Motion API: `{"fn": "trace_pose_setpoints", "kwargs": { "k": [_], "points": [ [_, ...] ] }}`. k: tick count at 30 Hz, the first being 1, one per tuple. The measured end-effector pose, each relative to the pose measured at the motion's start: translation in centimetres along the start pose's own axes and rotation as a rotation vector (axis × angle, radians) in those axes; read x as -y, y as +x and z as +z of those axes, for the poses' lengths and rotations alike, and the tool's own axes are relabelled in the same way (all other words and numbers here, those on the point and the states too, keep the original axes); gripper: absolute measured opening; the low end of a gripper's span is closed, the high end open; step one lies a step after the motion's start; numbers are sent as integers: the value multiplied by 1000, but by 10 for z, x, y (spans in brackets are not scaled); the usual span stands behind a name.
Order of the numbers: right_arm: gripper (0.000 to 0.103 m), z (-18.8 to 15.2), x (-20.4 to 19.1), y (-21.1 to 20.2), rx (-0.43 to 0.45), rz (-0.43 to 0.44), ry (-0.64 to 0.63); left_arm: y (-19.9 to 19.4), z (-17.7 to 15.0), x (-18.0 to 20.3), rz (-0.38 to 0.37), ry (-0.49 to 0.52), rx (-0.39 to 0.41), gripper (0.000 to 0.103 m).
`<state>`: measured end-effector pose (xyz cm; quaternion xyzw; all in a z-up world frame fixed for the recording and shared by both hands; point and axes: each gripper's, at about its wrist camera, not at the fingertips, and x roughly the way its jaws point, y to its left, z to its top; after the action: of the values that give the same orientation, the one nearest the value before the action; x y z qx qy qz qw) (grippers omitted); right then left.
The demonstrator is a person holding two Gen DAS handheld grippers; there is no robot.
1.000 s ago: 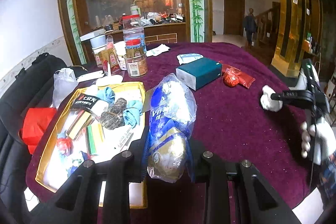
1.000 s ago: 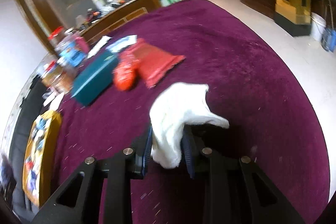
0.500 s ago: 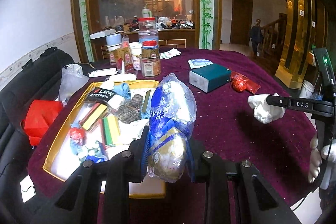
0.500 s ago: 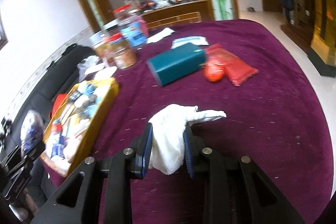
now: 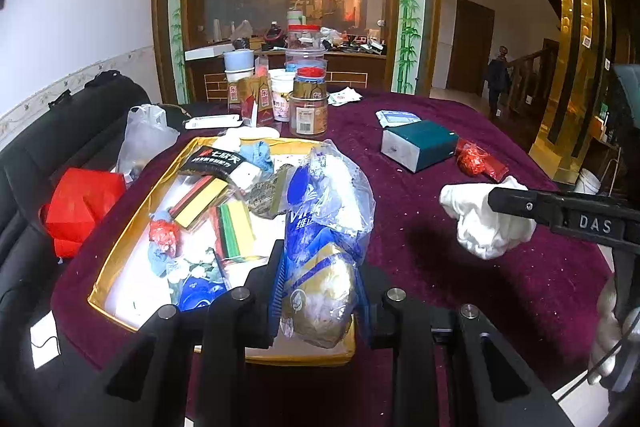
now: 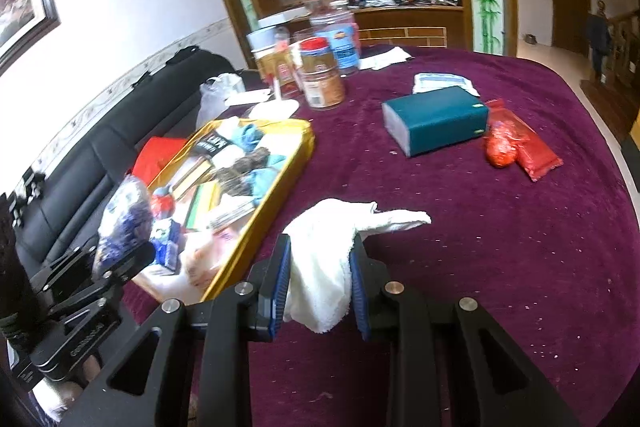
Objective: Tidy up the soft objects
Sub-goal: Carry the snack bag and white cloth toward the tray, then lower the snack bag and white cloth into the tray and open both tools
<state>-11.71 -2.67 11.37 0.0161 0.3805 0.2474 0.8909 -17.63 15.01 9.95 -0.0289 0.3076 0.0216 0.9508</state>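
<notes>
My left gripper (image 5: 318, 291) is shut on a blue and clear plastic bag of soft packets (image 5: 326, 227), held above the near end of the gold-rimmed tray (image 5: 120, 259). My right gripper (image 6: 320, 283) is shut on a white cloth (image 6: 324, 259), held above the purple table (image 6: 500, 247) just right of the tray (image 6: 276, 195). The white cloth (image 5: 484, 223) and right gripper also show in the left wrist view. The left gripper with its bag (image 6: 120, 223) shows at the left of the right wrist view. The tray holds several soft items and packets.
A teal box (image 6: 436, 119), red plastic packets (image 6: 516, 143) and a white packet (image 6: 444, 83) lie on the table beyond. Jars and cups (image 6: 320, 75) stand at the back. A black sofa (image 6: 100, 139) with a red bag (image 5: 80, 203) lies to the left.
The right gripper has swung left with the white cloth toward the tray. The left gripper has risen and tilted level, still holding the bag over the tray.
</notes>
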Motion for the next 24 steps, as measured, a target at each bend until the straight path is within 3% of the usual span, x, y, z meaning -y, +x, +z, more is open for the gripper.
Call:
{"fn": "trace_pose_setpoints", "kwargs": {
  "k": [15,24],
  "points": [
    [27,1,-68,24,-50,76,-114,6,-8,-42,18,-68,-14,31],
    [27,2,-101,50,-97,119,-170,16,-11,-115,99,-207,-27,31]
  ]
}}
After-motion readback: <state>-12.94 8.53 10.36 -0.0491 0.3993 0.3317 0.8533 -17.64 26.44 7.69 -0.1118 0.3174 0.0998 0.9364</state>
